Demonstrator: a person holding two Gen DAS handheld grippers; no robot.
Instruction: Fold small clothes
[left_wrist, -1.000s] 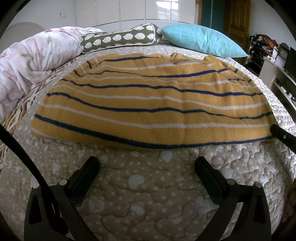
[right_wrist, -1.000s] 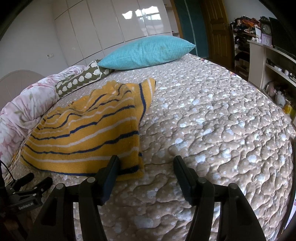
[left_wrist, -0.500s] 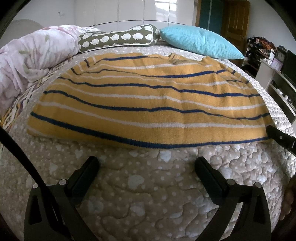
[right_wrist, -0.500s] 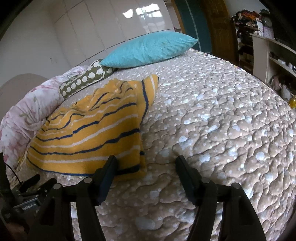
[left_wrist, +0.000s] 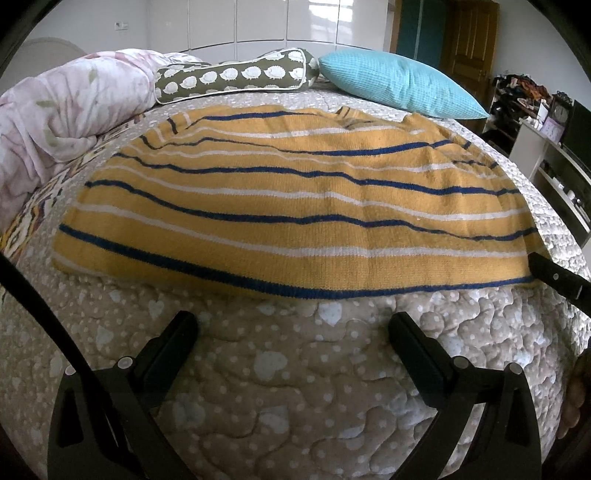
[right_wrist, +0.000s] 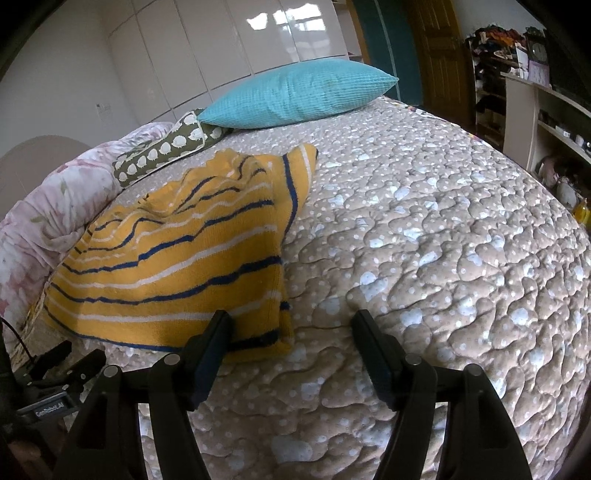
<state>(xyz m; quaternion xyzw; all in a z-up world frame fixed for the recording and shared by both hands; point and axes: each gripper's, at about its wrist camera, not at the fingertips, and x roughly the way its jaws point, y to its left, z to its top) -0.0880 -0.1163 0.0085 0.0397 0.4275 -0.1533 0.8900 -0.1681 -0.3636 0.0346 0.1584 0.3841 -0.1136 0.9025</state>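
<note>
Since a moment ago my right claw (right_wrist: 291, 332) spread wider, both claws empty; sweater (left_wrist: 295, 206) lies flat on the bed (left_wrist: 295, 387), folding remains.

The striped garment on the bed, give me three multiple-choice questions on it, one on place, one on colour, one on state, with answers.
1. Where does the striped garment lie?
A. on the quilted bedspread
B. on the turquoise pillow
C. on a chair

2. Its main colour?
A. red
B. mustard yellow
C. green

3. The left gripper is:
A. shut on the hem
B. shut on the pillow
C. open, short of the hem

Answers: A, quilt shows all around it; B, yellow with blue and white stripes; C, both fingers stand wide apart over bare quilt.
</note>
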